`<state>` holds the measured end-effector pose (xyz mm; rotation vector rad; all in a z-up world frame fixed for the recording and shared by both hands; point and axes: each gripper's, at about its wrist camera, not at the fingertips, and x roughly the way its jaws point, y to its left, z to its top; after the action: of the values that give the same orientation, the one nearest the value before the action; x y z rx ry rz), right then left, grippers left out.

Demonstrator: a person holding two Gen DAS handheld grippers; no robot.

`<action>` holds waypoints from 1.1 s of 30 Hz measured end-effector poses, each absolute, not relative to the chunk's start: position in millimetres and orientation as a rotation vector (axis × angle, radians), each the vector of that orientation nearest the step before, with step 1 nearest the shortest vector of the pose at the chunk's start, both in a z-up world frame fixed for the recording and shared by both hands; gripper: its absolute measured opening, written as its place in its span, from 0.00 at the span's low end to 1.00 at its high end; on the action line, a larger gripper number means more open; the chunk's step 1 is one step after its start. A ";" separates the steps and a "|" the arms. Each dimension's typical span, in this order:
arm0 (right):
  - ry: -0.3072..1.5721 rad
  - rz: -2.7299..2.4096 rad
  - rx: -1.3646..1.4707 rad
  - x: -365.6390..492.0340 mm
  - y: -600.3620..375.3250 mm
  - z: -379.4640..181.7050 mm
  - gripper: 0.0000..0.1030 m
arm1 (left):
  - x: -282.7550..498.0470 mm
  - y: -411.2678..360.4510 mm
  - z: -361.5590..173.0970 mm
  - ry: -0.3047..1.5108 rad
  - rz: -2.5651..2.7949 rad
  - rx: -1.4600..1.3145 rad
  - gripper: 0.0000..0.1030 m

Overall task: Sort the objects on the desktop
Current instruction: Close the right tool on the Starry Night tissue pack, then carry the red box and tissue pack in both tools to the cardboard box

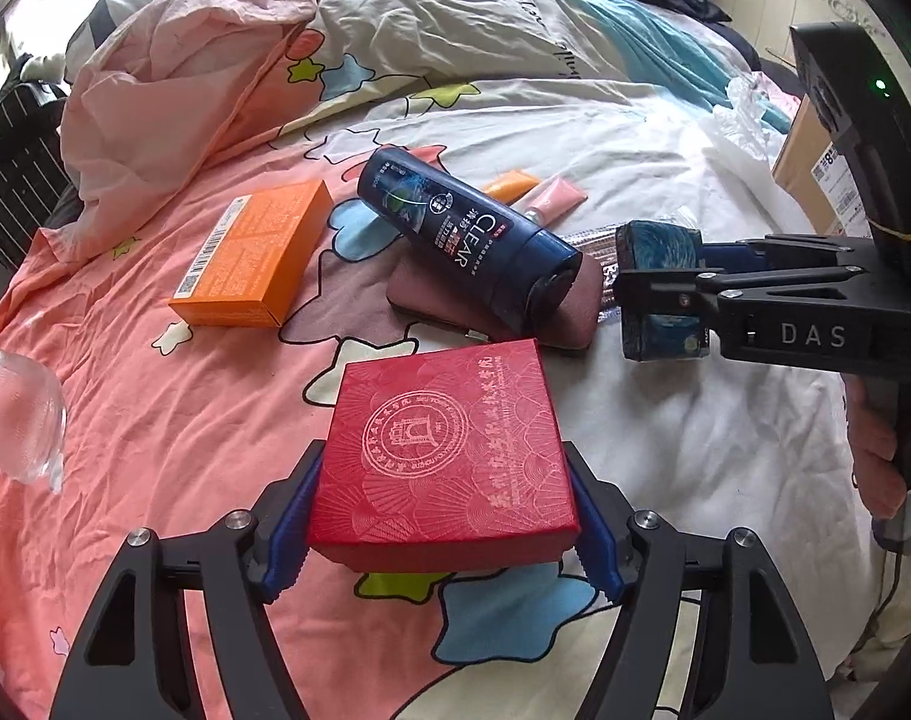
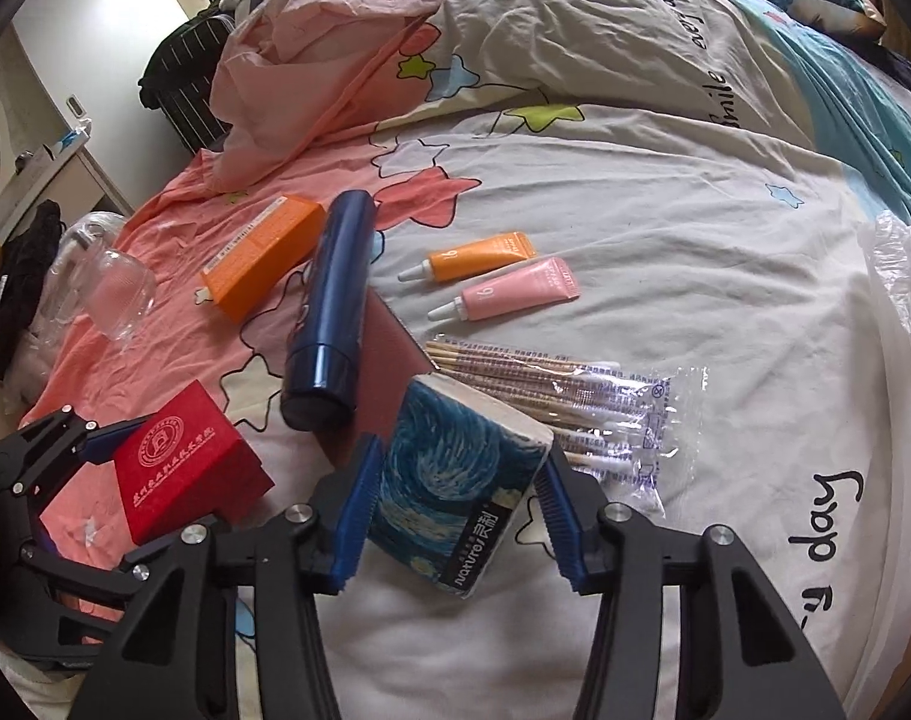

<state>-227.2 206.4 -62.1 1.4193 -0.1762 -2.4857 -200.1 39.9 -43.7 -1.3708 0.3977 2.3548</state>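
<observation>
Gripping red box [image 1: 443, 456] in left fingers [image 1: 311, 510] | right fingers [image 2: 359, 510] seemingly pinching tissue pack [image 2: 455, 504]

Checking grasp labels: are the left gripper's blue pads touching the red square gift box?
Touching. The left wrist view shows both blue pads of the left gripper pressed against opposite sides of the red square gift box, no gap.
</observation>
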 end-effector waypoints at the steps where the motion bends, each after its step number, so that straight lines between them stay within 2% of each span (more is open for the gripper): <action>1: -0.175 -2.485 1.415 -225.0 205.8 -60.5 0.46 | -199.3 39.4 -43.3 0.396 2.355 -1.371 0.72; 18: -0.068 -2.504 1.353 -193.4 193.3 -30.6 0.46 | -175.9 48.5 -25.0 0.431 2.363 -1.336 0.72; 33: -0.071 -2.541 1.292 -158.9 201.5 -1.7 0.46 | -143.2 57.9 1.5 0.463 2.392 -1.284 0.72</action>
<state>-158.9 201.5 -1.7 1.2919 -0.0707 -2.5412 -143.2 57.9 1.5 -1.2844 0.4633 2.3924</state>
